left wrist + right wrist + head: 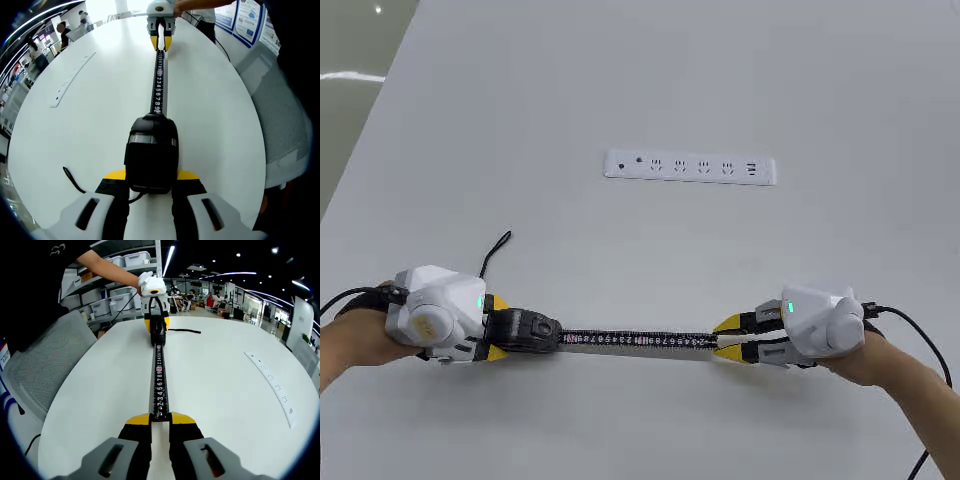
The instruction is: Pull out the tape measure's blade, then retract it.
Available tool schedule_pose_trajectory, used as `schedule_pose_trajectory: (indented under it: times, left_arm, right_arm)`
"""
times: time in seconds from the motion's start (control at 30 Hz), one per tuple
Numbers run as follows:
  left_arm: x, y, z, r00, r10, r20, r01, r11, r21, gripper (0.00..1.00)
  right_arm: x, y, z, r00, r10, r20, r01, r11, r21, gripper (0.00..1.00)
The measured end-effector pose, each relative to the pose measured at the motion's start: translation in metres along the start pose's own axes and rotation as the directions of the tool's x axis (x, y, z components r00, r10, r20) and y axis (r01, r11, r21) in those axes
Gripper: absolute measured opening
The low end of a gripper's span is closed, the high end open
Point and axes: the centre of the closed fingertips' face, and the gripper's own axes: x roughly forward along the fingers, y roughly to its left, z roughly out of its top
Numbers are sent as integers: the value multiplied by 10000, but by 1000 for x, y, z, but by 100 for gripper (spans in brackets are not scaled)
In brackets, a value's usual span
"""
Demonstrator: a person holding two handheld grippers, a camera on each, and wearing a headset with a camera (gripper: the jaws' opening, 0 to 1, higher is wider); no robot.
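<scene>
A black tape measure case [527, 330] [151, 152] lies on the white table, clamped between the yellow-tipped jaws of my left gripper [496, 328] [151, 176]. Its black blade with white numbers [638, 341] [158, 85] [159, 382] runs out straight across the table to my right gripper [727, 338] [160, 418], which is shut on the blade's end. In the right gripper view the case [157, 326] sits far off at the blade's other end. A black wrist strap [496, 250] [73, 180] trails from the case.
A white power strip [690, 167] [72, 80] [272, 380] lies flat on the table beyond the blade. A grey mesh chair [40, 370] stands beside the table edge. Black cables [920, 345] run from both grippers. People and shelves stand in the background.
</scene>
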Motion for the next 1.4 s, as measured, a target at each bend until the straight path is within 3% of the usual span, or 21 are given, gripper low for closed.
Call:
schedule_pose_trajectory:
  times: [0.7, 1.4]
  left_arm:
    - [-1, -2, 3, 10000, -5, -35, 5, 10000, -66, 28]
    - [3, 0, 5, 9996, -172, -240, 172, 9999, 2, 28]
  right_arm:
    - [-8, 0, -8, 9999, -70, -131, 71, 9999, 115, 11]
    - [3, -3, -22, 9973, -53, -727, 66, 9998, 176, 12]
